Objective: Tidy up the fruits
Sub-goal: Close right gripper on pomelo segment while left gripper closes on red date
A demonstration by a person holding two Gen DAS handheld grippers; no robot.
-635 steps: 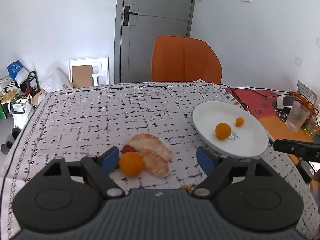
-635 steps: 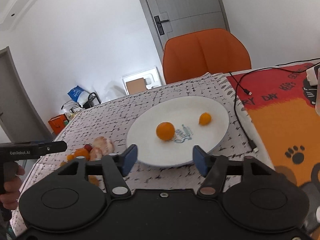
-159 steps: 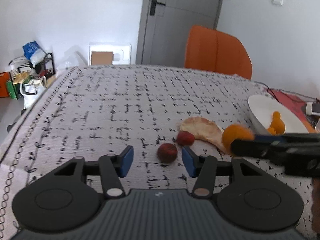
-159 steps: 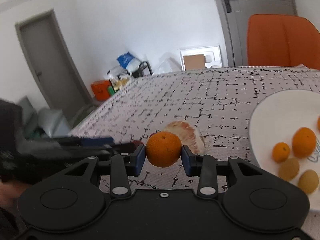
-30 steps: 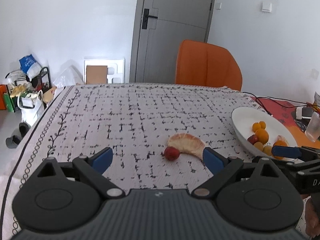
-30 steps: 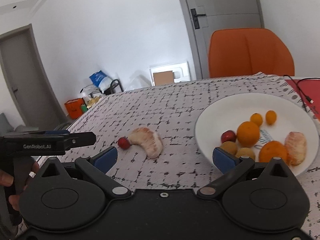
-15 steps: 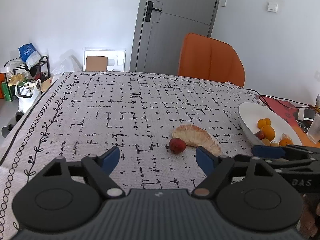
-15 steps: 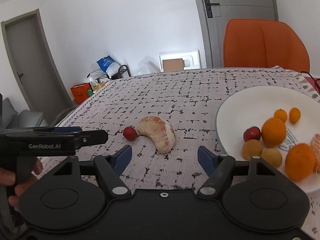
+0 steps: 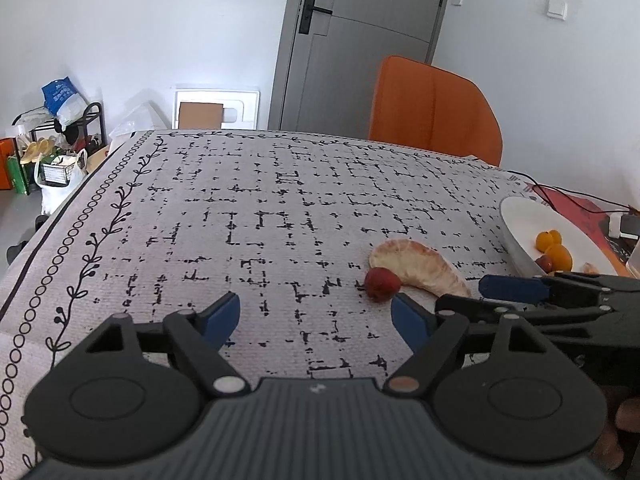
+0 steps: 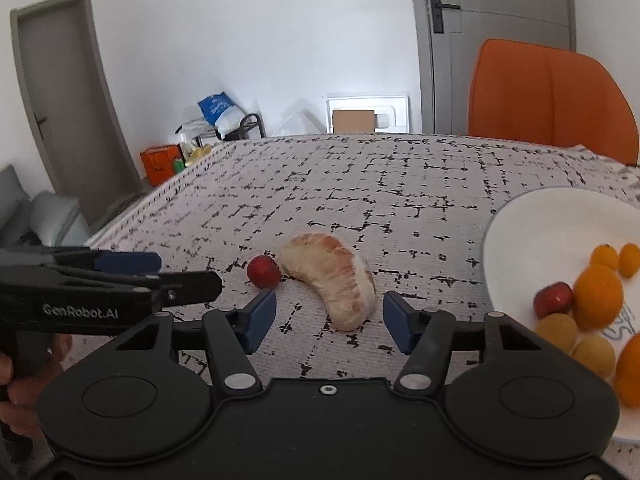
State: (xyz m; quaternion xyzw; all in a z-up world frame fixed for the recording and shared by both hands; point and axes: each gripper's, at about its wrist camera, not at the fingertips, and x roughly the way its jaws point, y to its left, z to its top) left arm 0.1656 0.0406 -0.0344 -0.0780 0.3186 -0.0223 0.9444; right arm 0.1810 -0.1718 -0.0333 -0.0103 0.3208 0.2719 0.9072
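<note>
- Segment (image 10: pixel 334 280) lies on the cloth (image 10: pixel 360 184), touching the berry (image 10: pixel 263 271), left of the plate (image 10: pixel 520 240).
- Looks soft and squishy, so pinch its fat middle gently.
- Both your grippers, right (image 10: pixel 329 316) and left (image 9: pixel 314 318), are spread wide with nothing in them.

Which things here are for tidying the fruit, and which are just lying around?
For the job:
- peeled segment
- red fruit
- plate with fruit already in it
- left gripper, open
- right gripper, open

Just lying around:
- orange chair
- cable
- blue bag
- orange box
</note>
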